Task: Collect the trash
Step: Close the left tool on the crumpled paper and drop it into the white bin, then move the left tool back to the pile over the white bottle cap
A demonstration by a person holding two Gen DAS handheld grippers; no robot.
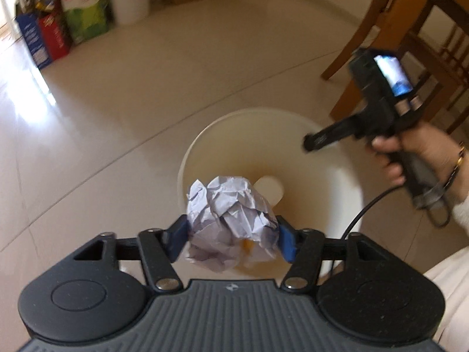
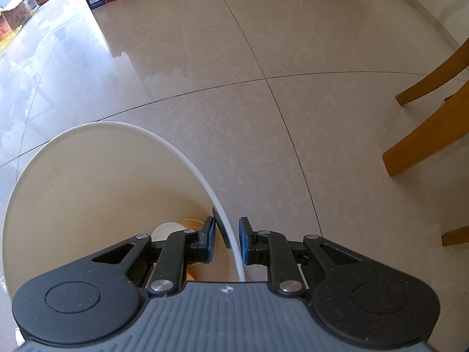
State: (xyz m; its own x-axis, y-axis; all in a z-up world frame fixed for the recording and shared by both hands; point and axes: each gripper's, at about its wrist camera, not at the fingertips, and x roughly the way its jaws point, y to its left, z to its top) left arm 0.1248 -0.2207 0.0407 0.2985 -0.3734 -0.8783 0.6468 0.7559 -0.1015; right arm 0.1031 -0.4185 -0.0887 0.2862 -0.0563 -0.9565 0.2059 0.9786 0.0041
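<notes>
Cream tile floor (image 2: 293,58) spreads out around a white round bin (image 1: 337,182), which stands open on it. Wooden chair legs (image 2: 422,135) stand on the far right of the bin, and coloured cartons (image 1: 52,29) line the wall well beyond it. The right gripper (image 2: 227,240) hangs over the bin's near-right rim, its blue pads a modest gap apart with the rim passing between them and nothing gripped. The left gripper (image 1: 233,236) sits above the bin's mouth, its pads closed against both sides of a crumpled ball of white paper (image 1: 231,217), which is held directly over the opening. Down inside the bin lie a white paper cup (image 1: 271,189) and something orange, too hidden to identify.
</notes>
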